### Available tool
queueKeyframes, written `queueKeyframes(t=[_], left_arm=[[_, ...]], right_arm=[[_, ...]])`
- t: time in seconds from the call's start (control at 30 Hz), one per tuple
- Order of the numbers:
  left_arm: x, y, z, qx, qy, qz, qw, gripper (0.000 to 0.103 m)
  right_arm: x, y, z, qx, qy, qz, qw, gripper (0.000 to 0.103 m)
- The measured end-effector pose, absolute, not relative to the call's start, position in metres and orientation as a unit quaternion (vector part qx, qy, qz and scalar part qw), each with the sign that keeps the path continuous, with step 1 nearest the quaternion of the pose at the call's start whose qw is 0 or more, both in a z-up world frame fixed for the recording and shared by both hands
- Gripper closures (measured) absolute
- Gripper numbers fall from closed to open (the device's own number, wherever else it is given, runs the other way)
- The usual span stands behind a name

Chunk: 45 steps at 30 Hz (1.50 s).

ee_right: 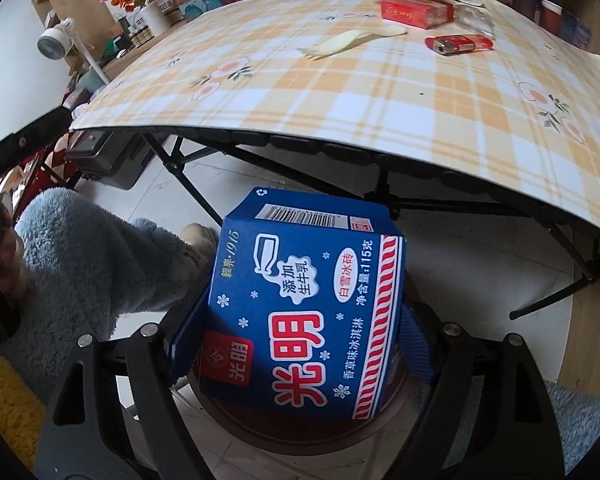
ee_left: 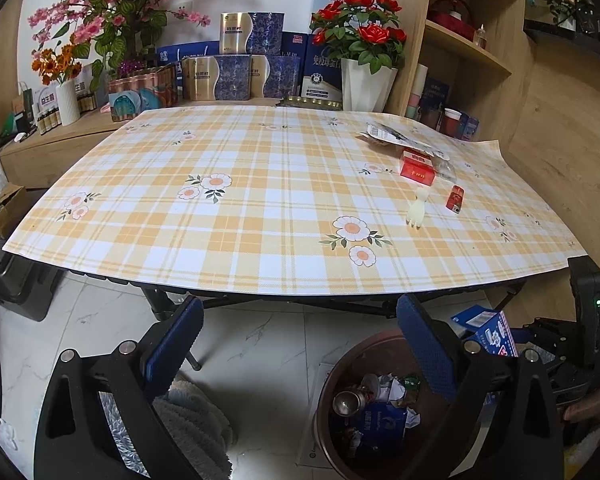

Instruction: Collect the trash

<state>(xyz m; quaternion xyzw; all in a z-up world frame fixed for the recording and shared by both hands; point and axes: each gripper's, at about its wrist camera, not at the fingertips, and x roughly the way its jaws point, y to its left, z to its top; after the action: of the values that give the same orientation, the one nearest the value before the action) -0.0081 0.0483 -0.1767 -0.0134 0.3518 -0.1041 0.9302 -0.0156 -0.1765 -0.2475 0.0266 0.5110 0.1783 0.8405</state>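
Folding table (ee_left: 100, 216) under an orange-and-white plaid cloth with printed flowers, white marble-look floor tiles below, wooden shelving (ee_left: 472, 52) at right, boxed goods and artificial flowers along the back wall

Left gripper (ee_left: 300, 344): blue-padded jaws wide apart, nothing between them, hovering off the near table edge over the floor; pointed down-forward toward table and bin

Right gripper (ee_right: 296, 344): clamped on a blue ice cream carton (ee_right: 308, 304), pads pressing both side faces, carton tilted with barcode end pointing away from the camera. Same carton seen from left wrist view (ee_left: 492, 332), sitting just above and right of the bin rim

Brown round trash bin (ee_left: 332, 392) on the floor near the table's front edge, directly beneath the held carton in right wrist view (ee_right: 284, 436). Already inside: crushed metal can (ee_left: 350, 400), crumpled paper (ee_left: 392, 392), flattened blue box (ee_left: 380, 428)

Remaining on table, right side: red cigarette pack (ee_left: 418, 168), red lighter (ee_left: 455, 199) near it, pale plastic fork (ee_left: 419, 213) just left of lighter, torn printed wrapper (ee_left: 388, 136) behind the pack, clear crinkled plastic (ee_left: 446, 168) touching pack's right side

Fuzzy grey-blue sleeve or trouser leg (ee_right: 84, 264) at left of right wrist view; cannot tell which

Red roses in white vase (ee_left: 366, 88) at table's far edge
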Motion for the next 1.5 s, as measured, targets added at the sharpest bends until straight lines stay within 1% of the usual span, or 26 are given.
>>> queueKeyframes(t=[0.1,0.13,0.17,0.27,0.4,0.6,0.77,0.93,1.0,1.17,1.3,1.33,1.37,1.5], left_arm=[[-0.008,0.049,-0.178,-0.013,0.353,-0.105,0.930,0.008],[-0.007,0.048,-0.178,-0.013,0.353,-0.104,0.930,0.008],[-0.008,0.048,-0.178,-0.011,0.353,-0.105,0.930,0.008],[-0.008,0.048,-0.178,-0.010,0.351,-0.103,0.931,0.008],[-0.008,0.049,-0.177,-0.011,0.349,-0.099,0.932,0.008],[-0.010,0.054,-0.175,-0.020,0.345,-0.090,0.934,0.008],[-0.009,0.058,-0.177,-0.033,0.349,-0.082,0.933,0.008],[-0.007,0.054,-0.180,-0.026,0.356,-0.088,0.930,0.008],[-0.005,0.050,-0.181,-0.020,0.359,-0.094,0.928,0.008],[0.000,0.038,-0.184,-0.011,0.366,-0.115,0.924,0.008],[0.006,0.031,-0.181,-0.005,0.361,-0.120,0.925,0.008],[0.008,0.029,-0.181,-0.002,0.360,-0.120,0.925,0.009],[0.010,0.025,-0.181,0.003,0.358,-0.122,0.926,0.013],[0.022,0.008,-0.182,0.018,0.364,-0.142,0.920,0.020]], right_arm=[[-0.015,-0.176,-0.249,0.022,0.514,0.180,0.839,0.019],[-0.015,-0.175,-0.250,0.019,0.516,0.181,0.837,0.016],[-0.015,-0.174,-0.250,0.016,0.518,0.180,0.836,0.009],[-0.016,-0.175,-0.249,0.013,0.518,0.178,0.836,0.006],[-0.016,-0.180,-0.248,0.016,0.517,0.168,0.839,0.006],[-0.021,-0.191,-0.231,0.024,0.480,0.152,0.864,0.006],[-0.019,-0.213,-0.223,0.069,0.464,0.122,0.875,0.006],[-0.013,-0.230,-0.220,0.088,0.451,0.050,0.887,0.006],[-0.014,-0.240,-0.216,0.118,0.432,0.053,0.892,0.006],[-0.017,-0.257,-0.208,0.152,0.391,0.041,0.907,0.006],[-0.014,-0.267,-0.206,0.176,0.388,0.049,0.903,0.006],[-0.014,-0.267,-0.204,0.174,0.387,0.050,0.904,0.006],[-0.014,-0.267,-0.202,0.167,0.386,0.042,0.906,0.006],[-0.013,-0.269,-0.197,0.150,0.375,0.020,0.915,0.006]])
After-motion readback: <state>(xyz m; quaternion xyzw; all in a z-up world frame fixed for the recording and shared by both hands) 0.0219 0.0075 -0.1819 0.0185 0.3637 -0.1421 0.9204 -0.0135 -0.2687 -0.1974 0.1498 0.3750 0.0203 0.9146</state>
